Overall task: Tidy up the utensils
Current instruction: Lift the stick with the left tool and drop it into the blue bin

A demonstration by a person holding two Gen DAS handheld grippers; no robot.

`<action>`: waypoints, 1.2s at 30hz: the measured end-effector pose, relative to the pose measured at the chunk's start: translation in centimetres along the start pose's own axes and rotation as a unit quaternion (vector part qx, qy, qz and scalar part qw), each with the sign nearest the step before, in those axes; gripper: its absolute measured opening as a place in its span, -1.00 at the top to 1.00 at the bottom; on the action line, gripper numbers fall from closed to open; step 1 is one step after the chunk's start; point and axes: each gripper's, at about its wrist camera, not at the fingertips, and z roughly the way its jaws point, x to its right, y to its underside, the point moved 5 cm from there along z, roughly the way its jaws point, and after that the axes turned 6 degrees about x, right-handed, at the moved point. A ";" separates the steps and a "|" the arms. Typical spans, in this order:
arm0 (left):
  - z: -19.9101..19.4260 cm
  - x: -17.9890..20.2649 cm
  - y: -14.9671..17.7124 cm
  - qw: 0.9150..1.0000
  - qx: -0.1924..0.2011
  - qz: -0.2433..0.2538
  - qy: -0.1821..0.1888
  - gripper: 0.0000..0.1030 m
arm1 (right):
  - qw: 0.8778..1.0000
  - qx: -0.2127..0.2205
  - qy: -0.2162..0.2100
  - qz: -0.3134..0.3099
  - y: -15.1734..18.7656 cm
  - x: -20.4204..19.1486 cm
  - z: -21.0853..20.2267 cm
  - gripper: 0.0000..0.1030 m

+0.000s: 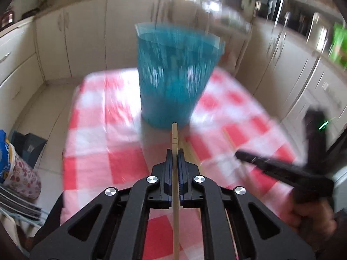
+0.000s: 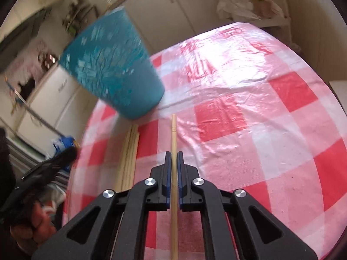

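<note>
Nearest in the left wrist view, the left claw (image 1: 174, 153) is clamped on a wooden chopstick (image 1: 174, 143) that runs straight out between its pads, its blunt end reaching toward the foot of the blue cup (image 1: 175, 78). The right claw (image 2: 173, 155) likewise pinches a second wooden chopstick (image 2: 173, 130) along its own centre line, tip forward and clear of the cloth. Each stick is held well back from its far end, so a long free length sticks out ahead of the pads; that length will swing widely with any small turn of the wrist, so the lift should be slow and the wrists steady. Just left of the right claw, a loose bundle of chopsticks (image 2: 130, 151) lies on the red-and-white checked tablecloth (image 2: 238, 117) covering the counter, not yet gathered. Beyond both claws the blue cup stands upright near the far middle of the counter, its mouth open upward and, as far as the blur allows, holding nothing that can be made out. The step in hand looks like carrying the two gripped sticks to that cup, so each tip should rise above the rim before moving forward, then tilt down into the mouth, one claw at a time, since both arriving together risks knocking a light cup over. Releasing only once the tip is well inside should keep the stick from bouncing out. Pale kitchen cabinets (image 1: 82, 34) lie farthest off.
</note>
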 end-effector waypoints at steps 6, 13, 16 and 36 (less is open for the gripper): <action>-5.5 -0.6 -7.1 0.992 0.122 -0.031 0.017 0.92 | 0.999 0.034 -0.014 0.009 -0.6 -0.8 -1.0 0.88; -5.9 0.3 -15.9 0.973 0.226 -0.043 0.015 0.92 | 0.998 0.054 -0.021 0.015 -1.4 -0.8 -1.4 0.88; -4.5 0.4 -19.1 0.966 0.252 -0.058 0.010 0.92 | 0.997 0.066 -0.021 0.016 -1.8 -0.7 -1.7 0.88; 7.1 -2.1 -19.2 0.969 0.228 -0.078 -0.055 0.91 | 0.995 0.098 -0.015 0.011 -3.3 -0.9 -2.2 0.88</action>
